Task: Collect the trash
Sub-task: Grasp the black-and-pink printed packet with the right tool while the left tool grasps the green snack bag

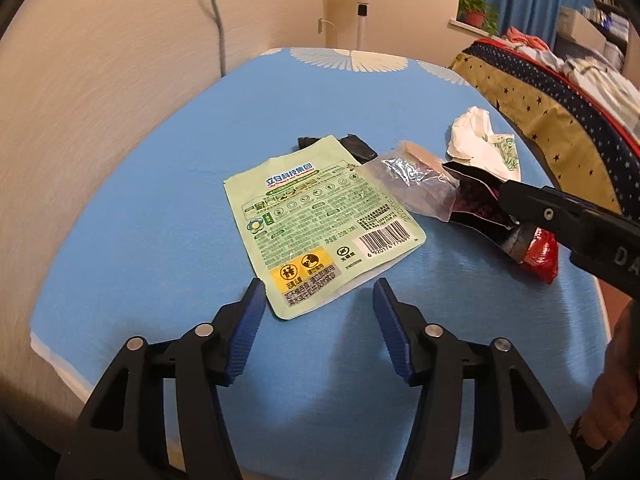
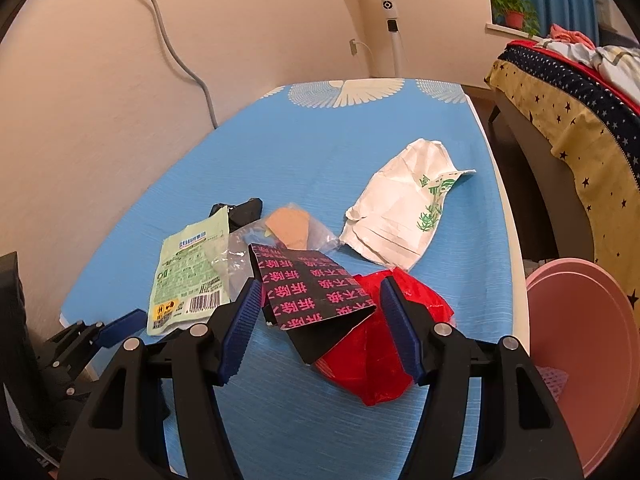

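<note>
- Green packet [image 1: 316,220] lies flat on the blue tabletop [image 1: 160,208], just ahead of the left tool [image 1: 320,294], whose jaws stand wide and empty.
- Right tool [image 2: 320,300] is also wide, its jaws on either side of the black card [image 2: 316,296] and red wrapper [image 2: 376,356], not pressing them.

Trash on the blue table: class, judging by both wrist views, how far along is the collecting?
Barely begun, as far as can be seen. Done: nothing visibly; a pink bin stands beside the table. In hand: nothing. The left gripper hovers open over the green packet; the right gripper straddles the black-and-pink wrapper, pads not pressing. Left: those, the red wrapper, white paper bag and clear bag.
</note>
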